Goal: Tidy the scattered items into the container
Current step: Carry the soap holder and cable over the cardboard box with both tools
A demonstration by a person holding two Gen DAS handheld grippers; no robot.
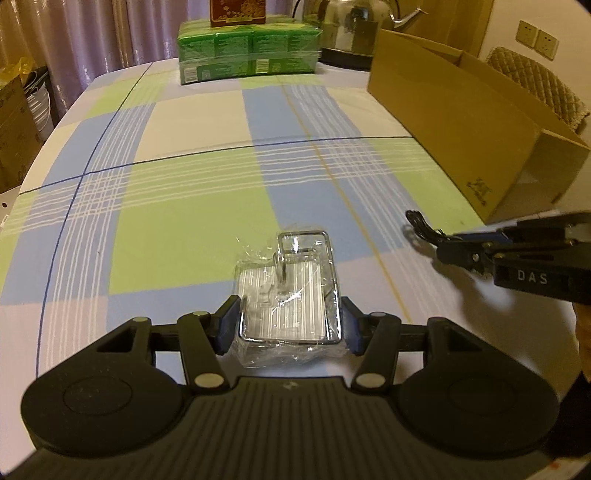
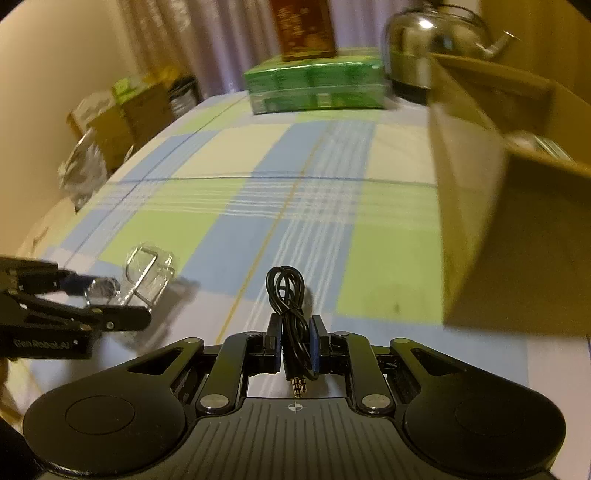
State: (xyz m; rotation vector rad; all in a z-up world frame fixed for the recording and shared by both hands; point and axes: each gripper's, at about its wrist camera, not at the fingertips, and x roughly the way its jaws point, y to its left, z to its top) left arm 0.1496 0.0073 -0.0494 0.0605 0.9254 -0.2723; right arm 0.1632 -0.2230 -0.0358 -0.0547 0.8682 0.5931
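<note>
Nearest the left wrist camera, the left gripper had its fingers set wide apart yet pressed against both sides of a clear plastic-wrapped packet, which held a chrome wire frame. The packet sat between the blue pads, just above the checked cloth of the surface; whether it touched the cloth could not be told.

Seen from the right wrist camera, the right gripper had its fingers drawn close together, clamped on a coiled black audio cable. The cable's loop stuck out beyond the fingertips, and its two gold plugs hung back toward the camera. In the left view that same gripper came in from the right edge, with the cable poking from its tip, raised over the cloth.

An open cardboard box stood on the right side of the surface, near the right gripper but apart from it. At the far end lay a green wrapped pack with a red box on top, and a steel kettle beside it.
</note>
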